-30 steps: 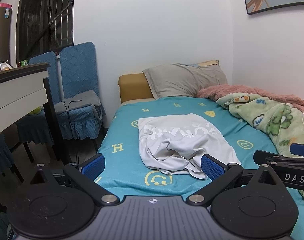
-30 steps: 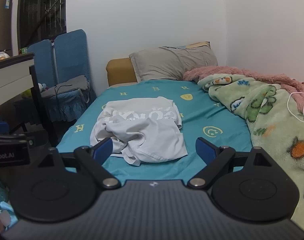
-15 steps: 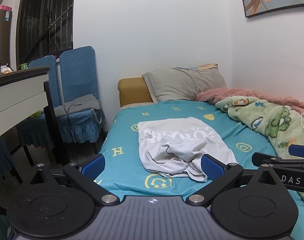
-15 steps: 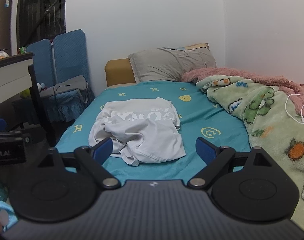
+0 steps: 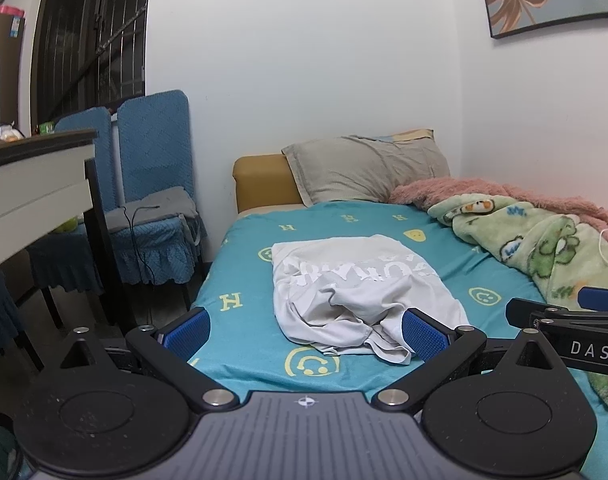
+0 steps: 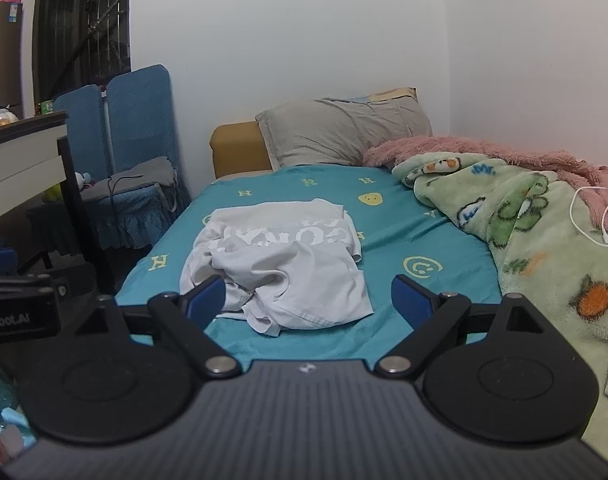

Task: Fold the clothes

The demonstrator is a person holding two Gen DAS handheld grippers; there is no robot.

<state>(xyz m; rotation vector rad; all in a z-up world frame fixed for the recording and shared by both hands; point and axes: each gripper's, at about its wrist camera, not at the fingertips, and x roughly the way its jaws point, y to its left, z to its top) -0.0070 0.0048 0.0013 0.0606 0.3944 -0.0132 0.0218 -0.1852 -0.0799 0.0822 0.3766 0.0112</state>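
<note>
A crumpled white T-shirt with pale lettering lies bunched on the teal bedsheet, its near hem toward me. My left gripper is open above the bed's foot, short of the shirt, with nothing between its blue pads. My right gripper is open too and empty, hovering just before the shirt's near edge. Each gripper shows at the side of the other's view.
A green cartoon blanket and pink fleece cover the bed's right side, with a white cable on them. A grey pillow leans at the head. Blue chairs and a desk stand left of the bed.
Both grippers have drifted slightly, so the bed and shirt sit a little lower in both views. Both stay open and the shirt has not moved.
</note>
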